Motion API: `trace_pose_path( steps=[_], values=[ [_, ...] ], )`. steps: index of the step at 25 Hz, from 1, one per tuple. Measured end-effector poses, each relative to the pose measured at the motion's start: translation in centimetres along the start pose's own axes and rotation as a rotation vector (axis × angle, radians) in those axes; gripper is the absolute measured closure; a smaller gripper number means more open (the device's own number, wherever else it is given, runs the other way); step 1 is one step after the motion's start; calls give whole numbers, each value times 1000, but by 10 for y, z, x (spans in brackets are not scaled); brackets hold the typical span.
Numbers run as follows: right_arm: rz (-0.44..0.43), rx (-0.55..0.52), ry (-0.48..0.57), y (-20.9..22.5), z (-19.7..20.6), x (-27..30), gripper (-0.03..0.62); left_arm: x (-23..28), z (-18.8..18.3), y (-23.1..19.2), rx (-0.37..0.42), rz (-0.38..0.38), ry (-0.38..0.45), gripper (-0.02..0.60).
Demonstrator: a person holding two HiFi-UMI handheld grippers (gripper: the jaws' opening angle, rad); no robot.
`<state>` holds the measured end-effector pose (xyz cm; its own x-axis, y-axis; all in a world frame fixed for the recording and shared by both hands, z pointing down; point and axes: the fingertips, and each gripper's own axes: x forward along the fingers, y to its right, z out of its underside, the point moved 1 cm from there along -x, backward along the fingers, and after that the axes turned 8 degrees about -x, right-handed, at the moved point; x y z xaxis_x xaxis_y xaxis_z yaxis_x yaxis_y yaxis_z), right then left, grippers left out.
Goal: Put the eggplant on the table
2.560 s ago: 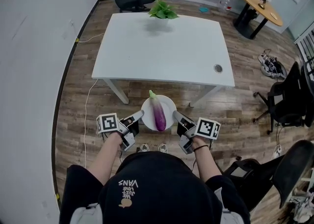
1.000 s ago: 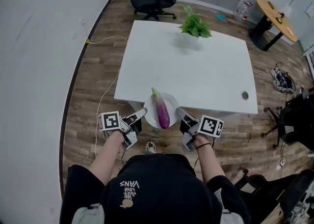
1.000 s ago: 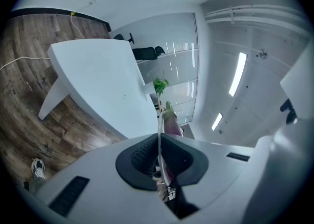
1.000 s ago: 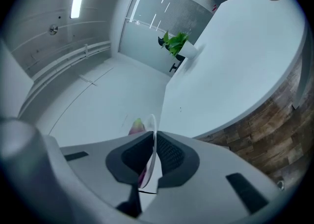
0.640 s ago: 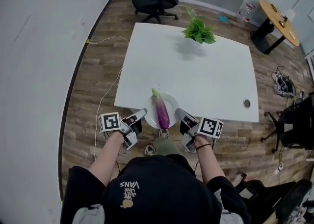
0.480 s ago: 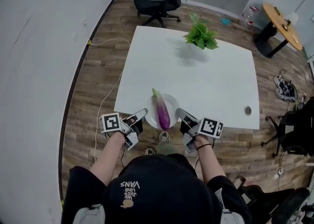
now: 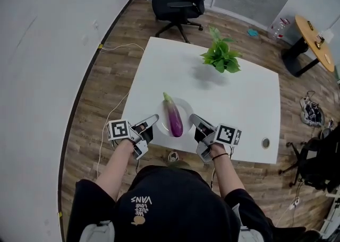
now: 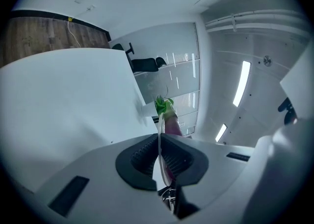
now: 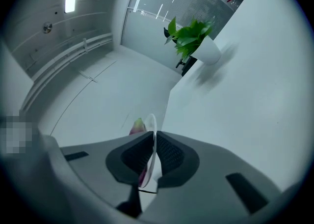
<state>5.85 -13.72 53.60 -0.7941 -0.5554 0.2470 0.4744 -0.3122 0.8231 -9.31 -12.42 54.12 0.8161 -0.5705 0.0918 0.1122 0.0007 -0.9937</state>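
Observation:
A purple eggplant [image 7: 173, 117] with a green stem lies on a white plate [image 7: 183, 106]. I carry the plate over the near part of the white table [image 7: 244, 100]. My left gripper [image 7: 154, 119] is shut on the plate's left rim. My right gripper [image 7: 193, 119] is shut on its right rim. In the left gripper view the plate [image 8: 159, 139] stands edge-on between the ribbed pads, the eggplant [image 8: 171, 126] behind it. In the right gripper view the plate's rim [image 9: 153, 134] is pinched too, with the eggplant [image 9: 137, 126] peeking out on its left.
A potted green plant [image 7: 221, 57] stands at the table's far side. A cable hole [image 7: 265, 143] sits in the near right corner. A black office chair [image 7: 183, 3] is beyond the table, a round wooden table [image 7: 316, 34] at the far right. A white wall [image 7: 48, 50] runs along the left.
I have walked up to the table with the plate. The plate, earlier at the table's near edge over the floor, now hangs over the tabletop. Both grips are unchanged.

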Motion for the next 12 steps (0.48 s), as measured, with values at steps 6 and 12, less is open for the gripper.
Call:
trace_pose_path(
  steps=[6, 12],
  values=[
    [7, 18, -8, 14, -13, 12, 563, 13, -18, -9, 24, -39, -8, 556],
    [13, 33, 32, 27, -24, 27, 563, 26, -41, -18, 34, -61, -45, 557]
  ],
)
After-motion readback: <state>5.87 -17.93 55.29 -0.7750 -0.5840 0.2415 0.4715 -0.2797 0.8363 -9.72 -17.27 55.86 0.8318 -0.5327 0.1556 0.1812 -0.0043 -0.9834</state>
